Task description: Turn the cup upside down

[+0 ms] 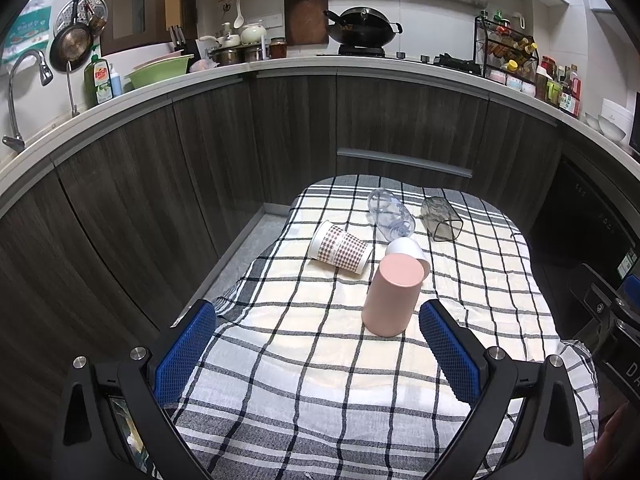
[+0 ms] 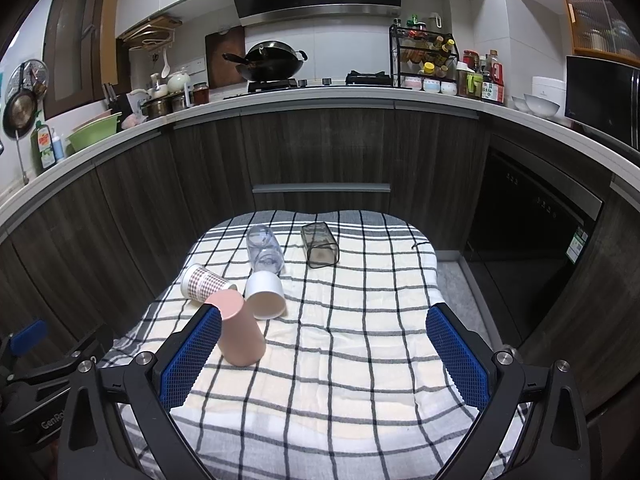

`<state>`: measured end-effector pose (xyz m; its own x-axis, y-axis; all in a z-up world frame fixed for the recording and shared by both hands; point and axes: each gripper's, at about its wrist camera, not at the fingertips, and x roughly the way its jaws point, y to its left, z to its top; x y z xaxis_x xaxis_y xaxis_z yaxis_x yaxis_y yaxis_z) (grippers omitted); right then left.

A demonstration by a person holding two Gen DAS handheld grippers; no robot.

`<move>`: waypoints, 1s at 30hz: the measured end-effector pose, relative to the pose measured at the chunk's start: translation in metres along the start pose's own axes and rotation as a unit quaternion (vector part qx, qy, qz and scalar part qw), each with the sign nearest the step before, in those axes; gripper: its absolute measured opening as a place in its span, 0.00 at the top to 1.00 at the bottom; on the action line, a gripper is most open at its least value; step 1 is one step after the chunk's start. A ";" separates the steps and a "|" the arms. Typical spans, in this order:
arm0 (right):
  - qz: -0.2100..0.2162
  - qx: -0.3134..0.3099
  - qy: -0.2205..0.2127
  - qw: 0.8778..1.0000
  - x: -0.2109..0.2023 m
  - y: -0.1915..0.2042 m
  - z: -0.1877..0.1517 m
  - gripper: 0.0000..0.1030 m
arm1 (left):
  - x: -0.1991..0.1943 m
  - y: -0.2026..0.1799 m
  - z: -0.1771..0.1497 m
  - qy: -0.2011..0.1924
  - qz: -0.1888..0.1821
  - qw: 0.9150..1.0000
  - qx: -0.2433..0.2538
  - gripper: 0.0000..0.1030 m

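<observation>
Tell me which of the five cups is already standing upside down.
The pink cup, nearest the grippers: it stands mouth-down on the checked cloth, closed base up. The checked paper cup, white cup, clear cup and smoky square cup lie on their sides.

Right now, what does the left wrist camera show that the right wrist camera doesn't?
Left wrist only: the curved steel tap at the sink.

Right wrist only: the open mouth of the white cup lying on its side, and the black microwave.

Both: the pink cup standing upside down on the checked cloth, the patterned paper cup, two clear containers, and open grippers, left and right.
</observation>
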<state>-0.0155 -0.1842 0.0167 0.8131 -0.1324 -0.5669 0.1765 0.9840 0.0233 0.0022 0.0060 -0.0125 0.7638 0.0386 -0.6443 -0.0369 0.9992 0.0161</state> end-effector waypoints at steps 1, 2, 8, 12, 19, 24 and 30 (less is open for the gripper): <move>0.000 -0.001 0.001 1.000 0.001 0.000 0.000 0.01 | 0.001 0.000 0.000 0.000 0.000 1.000 0.000 0.00; 0.000 -0.001 0.001 1.000 0.000 0.000 0.000 0.01 | 0.001 0.000 0.001 0.001 0.001 1.000 0.000 0.00; 0.002 0.002 0.005 1.000 0.005 -0.003 -0.001 0.01 | 0.009 -0.002 0.007 0.007 0.001 1.000 0.001 0.00; 0.001 0.009 0.007 1.000 0.021 -0.006 0.000 0.01 | 0.016 -0.005 0.013 0.008 0.004 1.000 0.004 0.00; 0.005 0.007 0.011 1.000 0.038 -0.003 0.013 0.01 | 0.036 -0.006 0.023 0.022 0.008 1.000 0.000 0.00; 0.007 0.004 0.015 1.000 0.049 -0.003 0.022 0.01 | 0.047 -0.008 0.031 0.027 0.009 1.000 -0.001 0.00; 0.010 0.001 0.025 1.000 0.064 -0.001 0.031 0.01 | 0.064 -0.012 0.041 0.036 0.014 0.999 0.003 0.00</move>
<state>0.0533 -0.1972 0.0056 0.7878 -0.1062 -0.6067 0.1609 0.9863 0.0362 0.0780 -0.0026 -0.0220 0.7144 0.0658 -0.6966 -0.0531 0.9978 0.0398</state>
